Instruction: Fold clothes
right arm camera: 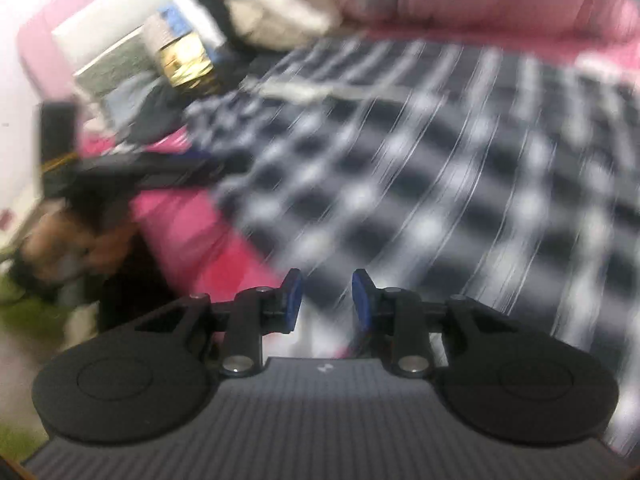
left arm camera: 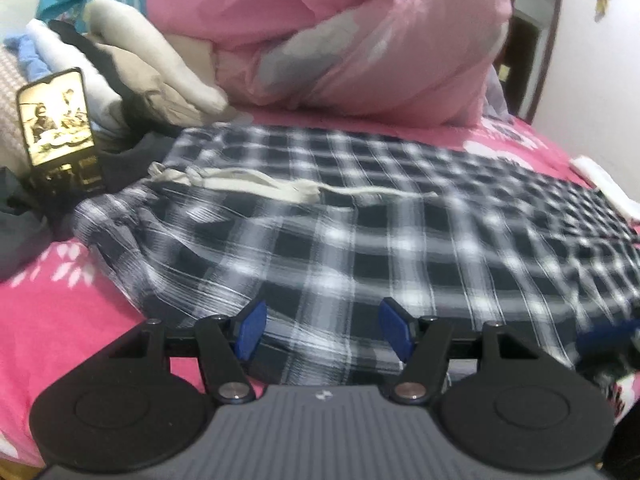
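Plaid shorts (left arm camera: 360, 232) lie flat across the pink bed (left arm camera: 60, 312), waistband toward its cluttered left end. The left gripper (left arm camera: 324, 328) hangs spread above their near edge; the right gripper (right arm camera: 326, 300), blurred, seems narrowly parted, pinching nothing.

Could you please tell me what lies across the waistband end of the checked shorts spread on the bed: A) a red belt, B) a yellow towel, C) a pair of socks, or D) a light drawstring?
D: a pale grey drawstring trails loose over the black-and-white checked shorts near their gathered waistband, on the pink bed sheet.
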`<state>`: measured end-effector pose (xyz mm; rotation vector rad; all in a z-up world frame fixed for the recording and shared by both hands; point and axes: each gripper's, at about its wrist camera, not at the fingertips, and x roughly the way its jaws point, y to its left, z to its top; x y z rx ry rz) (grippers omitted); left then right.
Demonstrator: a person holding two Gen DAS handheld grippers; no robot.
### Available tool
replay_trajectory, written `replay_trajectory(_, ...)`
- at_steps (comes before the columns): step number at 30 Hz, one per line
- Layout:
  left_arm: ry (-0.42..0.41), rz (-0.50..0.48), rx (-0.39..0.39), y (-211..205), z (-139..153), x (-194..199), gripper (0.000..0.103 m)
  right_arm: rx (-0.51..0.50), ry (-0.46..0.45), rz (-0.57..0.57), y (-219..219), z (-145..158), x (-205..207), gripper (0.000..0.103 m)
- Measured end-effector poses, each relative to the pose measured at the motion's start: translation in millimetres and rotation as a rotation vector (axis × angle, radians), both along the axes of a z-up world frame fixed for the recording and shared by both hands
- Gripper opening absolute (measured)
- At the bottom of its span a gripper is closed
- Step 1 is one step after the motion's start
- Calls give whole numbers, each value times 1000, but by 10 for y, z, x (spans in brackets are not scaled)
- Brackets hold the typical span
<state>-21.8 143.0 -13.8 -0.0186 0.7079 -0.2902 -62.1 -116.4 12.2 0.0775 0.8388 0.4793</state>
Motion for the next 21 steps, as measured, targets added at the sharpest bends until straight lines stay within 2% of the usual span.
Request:
replay_trajectory(2, -5, 9, -5, 19, 19, -2, 64, -36, -45, -46, 61, -39, 228, 28)
replay_trajectory(3, -8, 15, -4, 29, 26, 1, 64, -40, -41, -56, 90, -100, 320, 27)
replay_trajectory(6, -15, 23, 14, 44, 1, 42, 64, -11, 81, -38, 178, -344, 379, 27)
replay_trajectory(8, -9, 27, 20, 71, -35, 83, 64, -33, 58, -1, 209, -335, 161, 27)
replay_trajectory(11, 6, 29, 3, 150, -77, 122, 64, -43, 72, 39, 200, -208, -5, 27)
replay_trajectory(13, 10, 32, -11, 212, -89, 140, 64, -9, 41, 10, 160, -91, 110, 27)
replay_trajectory(17, 10, 56, -20, 306, -96, 185, 64, -29, -5, -60, 194, -116, 493, 27)
replay_trajectory(20, 13, 69, -22, 364, -121, 214, 64, -25, 71, -66, 271, -312, 583, 27)
replay_trajectory(21, 16, 73, -24, 383, -132, 223, 64, -30, 70, -56, 276, -343, 479, 27)
